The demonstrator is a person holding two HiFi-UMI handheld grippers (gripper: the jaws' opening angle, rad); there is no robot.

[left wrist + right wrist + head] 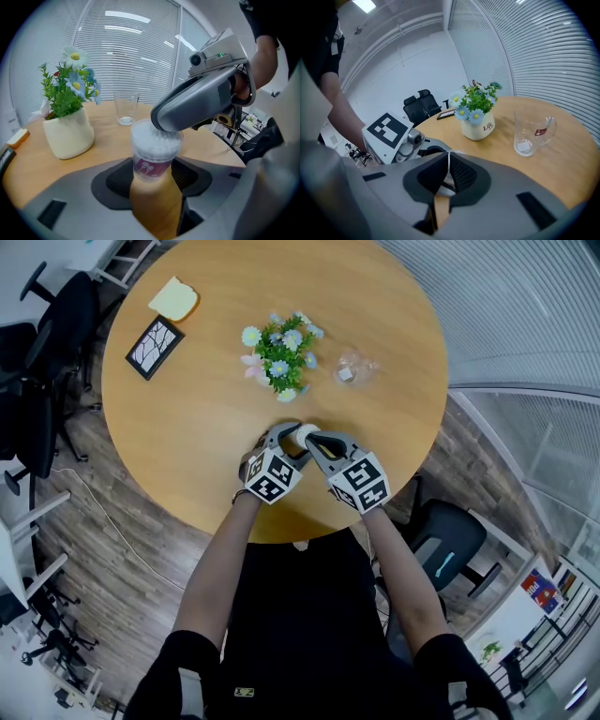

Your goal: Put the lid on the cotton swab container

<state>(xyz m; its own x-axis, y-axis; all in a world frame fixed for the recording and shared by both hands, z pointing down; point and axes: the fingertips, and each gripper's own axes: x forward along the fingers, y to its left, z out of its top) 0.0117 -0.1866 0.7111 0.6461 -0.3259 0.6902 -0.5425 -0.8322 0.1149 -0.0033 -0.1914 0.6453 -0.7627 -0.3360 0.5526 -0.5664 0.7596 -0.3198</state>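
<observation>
The cotton swab container (153, 152), a clear tub with a purple label and full of white swabs, stands upright between the jaws of my left gripper (152, 174), whose pads press on its sides. In the head view the container (306, 434) sits near the table's front edge between my left gripper (286, 433) and right gripper (315, 441). My right gripper (449, 169) is shut on the thin clear lid (449, 159), seen edge-on between its pads. From the left gripper view, the right gripper's fingertips (165, 123) rest at the container's top rim.
A white pot of artificial flowers (281, 357) and a clear glass cup (354, 367) stand further back on the round wooden table (187, 427). A black patterned card (155, 346) and a yellow sponge (173, 299) lie far left. Office chairs (448, 540) surround the table.
</observation>
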